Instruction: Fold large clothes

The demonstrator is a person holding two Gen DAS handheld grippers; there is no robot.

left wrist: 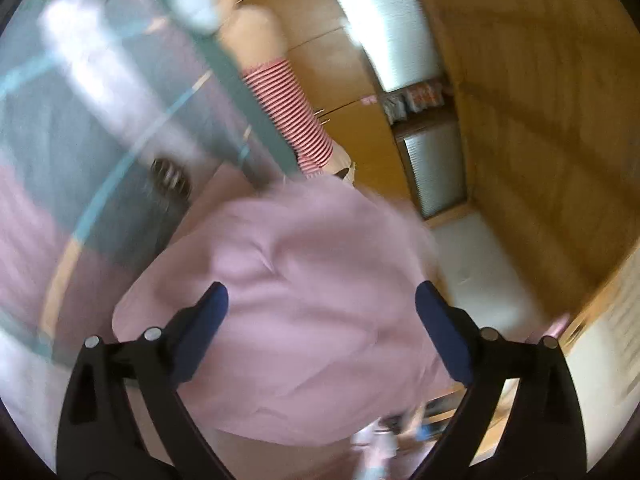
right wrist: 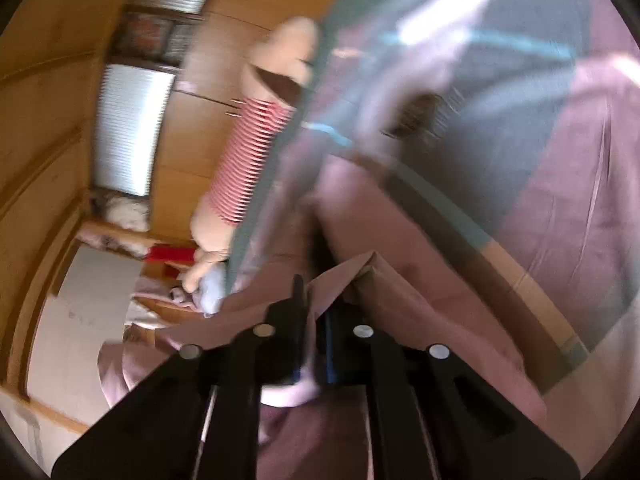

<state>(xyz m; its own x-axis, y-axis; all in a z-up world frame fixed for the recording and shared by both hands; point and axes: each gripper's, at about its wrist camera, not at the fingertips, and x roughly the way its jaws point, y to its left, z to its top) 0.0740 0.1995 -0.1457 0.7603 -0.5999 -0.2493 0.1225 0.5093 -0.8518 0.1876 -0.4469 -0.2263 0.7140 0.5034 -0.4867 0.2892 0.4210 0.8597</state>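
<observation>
A large pink garment (left wrist: 304, 300) hangs bunched in front of my left gripper (left wrist: 322, 300), whose jaws stand wide apart with the cloth between and beyond them, not clamped. In the right wrist view the same pink garment (right wrist: 420, 312) drapes down over the bed, and my right gripper (right wrist: 314, 300) is shut on a fold of it. Both views are blurred by motion.
A bed with a teal cover (left wrist: 80, 128) and pink sheet (right wrist: 580, 200) lies under the garment. A long plush toy in a red-striped shirt (left wrist: 288, 120) lies along the bed's edge by wooden wardrobes (left wrist: 540, 100). The toy also shows in the right wrist view (right wrist: 252, 152). White floor (right wrist: 92, 320) lies beside the bed.
</observation>
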